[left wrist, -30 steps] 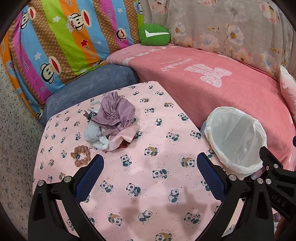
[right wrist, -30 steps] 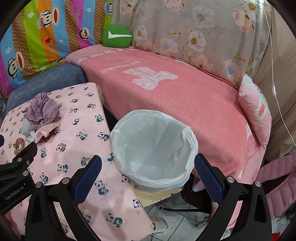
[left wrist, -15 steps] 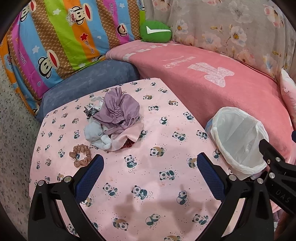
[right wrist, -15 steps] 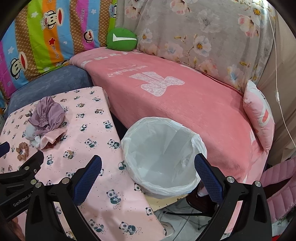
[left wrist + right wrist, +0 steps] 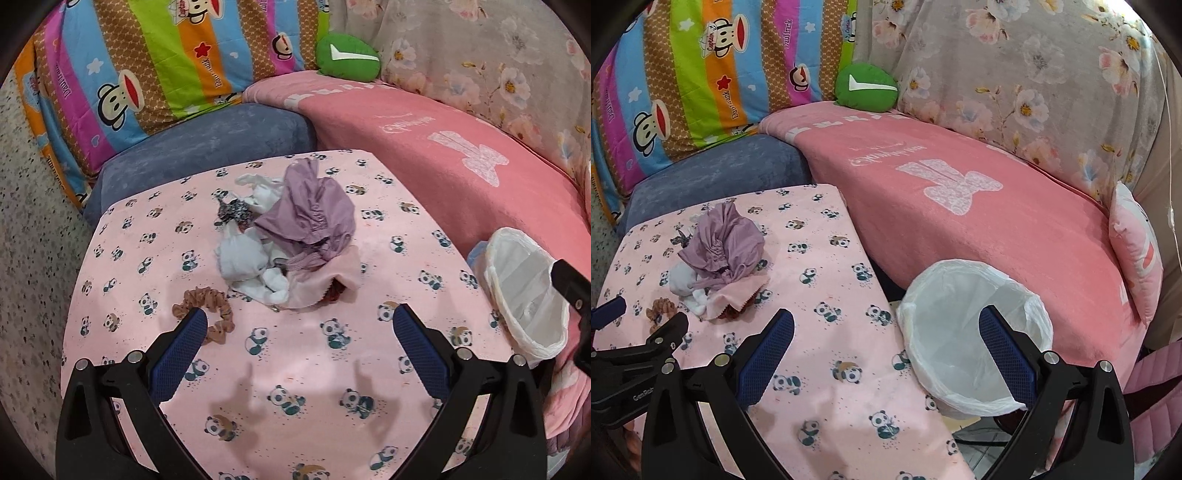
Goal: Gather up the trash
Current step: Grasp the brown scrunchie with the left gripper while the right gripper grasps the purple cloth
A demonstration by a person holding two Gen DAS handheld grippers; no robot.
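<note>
Closest in, the left gripper (image 5: 297, 325) hangs over the panda-print worktop (image 5: 369, 369) with its blue pads spread wide and nothing between them; the right gripper (image 5: 886, 328) is just as wide open and just as empty, poised over the worktop's edge and the mouth of the white-lined bin (image 5: 975, 332) that stands beside the worktop, against the pink-covered sofa (image 5: 997, 229). Just beyond the left gripper's left pad lies a brown scrunchie (image 5: 205, 312), flat on the cloth and a little apart from everything else. It looks light and springy, and I'd say a pinch across one side of the ring would lift it without trouble, though the pads could easily catch the tablecloth under it. Further in, near the middle of the worktop, sits the heap of cloth scraps (image 5: 291, 251): a crumpled mauve piece (image 5: 314, 210) on top, white bits (image 5: 243, 258) to the left, a pale pink swatch (image 5: 325, 280) at the front, something dark red half hidden beneath it, and a black-and-white patterned scrap (image 5: 231, 212) at the back. All of it looks soft, limp and nearly weightless, so it should bunch up easily; gripping a raised fold rather than a flat edge seems safest, and loose pieces may trail or drop on the way to the bin. Behind it all are a blue cushion (image 5: 207, 147) and a green pillow (image 5: 349, 61).
</note>
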